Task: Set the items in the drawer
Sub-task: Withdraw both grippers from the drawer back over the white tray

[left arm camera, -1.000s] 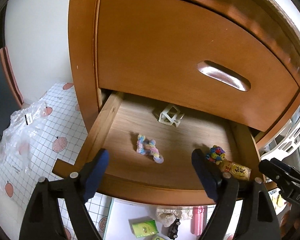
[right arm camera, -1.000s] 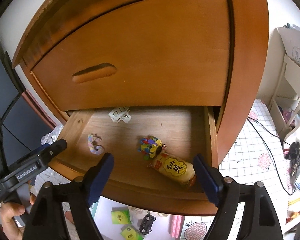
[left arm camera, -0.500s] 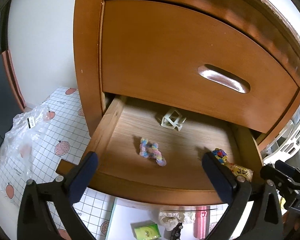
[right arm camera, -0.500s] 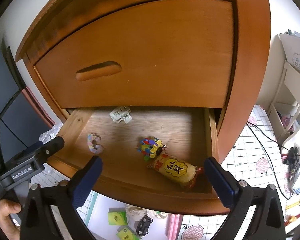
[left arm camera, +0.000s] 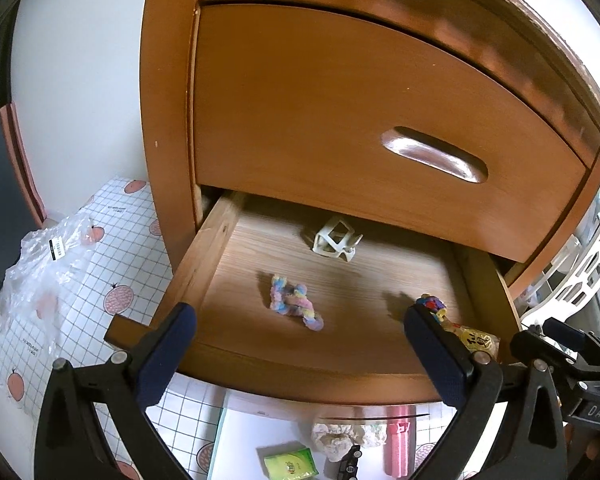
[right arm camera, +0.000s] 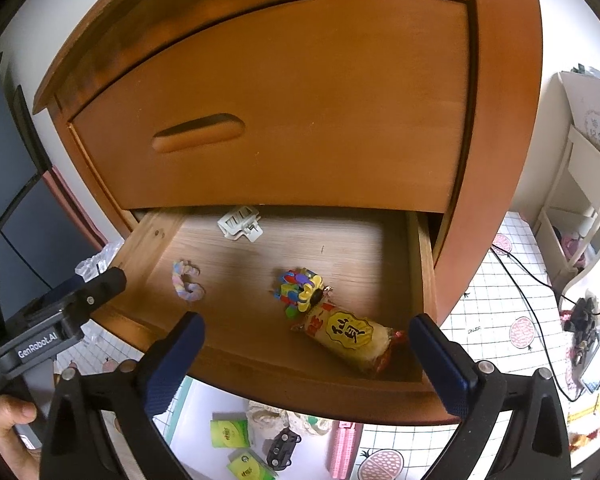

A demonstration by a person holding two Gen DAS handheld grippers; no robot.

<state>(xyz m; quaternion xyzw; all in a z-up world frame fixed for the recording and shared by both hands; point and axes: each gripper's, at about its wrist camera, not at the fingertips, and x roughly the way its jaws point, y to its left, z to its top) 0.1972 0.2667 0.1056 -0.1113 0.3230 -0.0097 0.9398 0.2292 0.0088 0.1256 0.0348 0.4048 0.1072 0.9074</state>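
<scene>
The lower wooden drawer stands pulled out. Inside lie a white hair claw, a pastel scrunchie, a multicoloured hair clip and a yellow snack packet. My left gripper hovers open over the drawer's front edge, nothing between its fingers. My right gripper is open too, empty, above the front edge near the snack packet.
On the floor under the drawer lie green packets, a small black toy car, a pink comb-like item and a crumpled white item. A clear plastic bag is at left, a white shelf at right.
Both grippers' fingers have spread wider apart. The snack packet now lies free in the drawer. Neither hand has shifted noticeably.
</scene>
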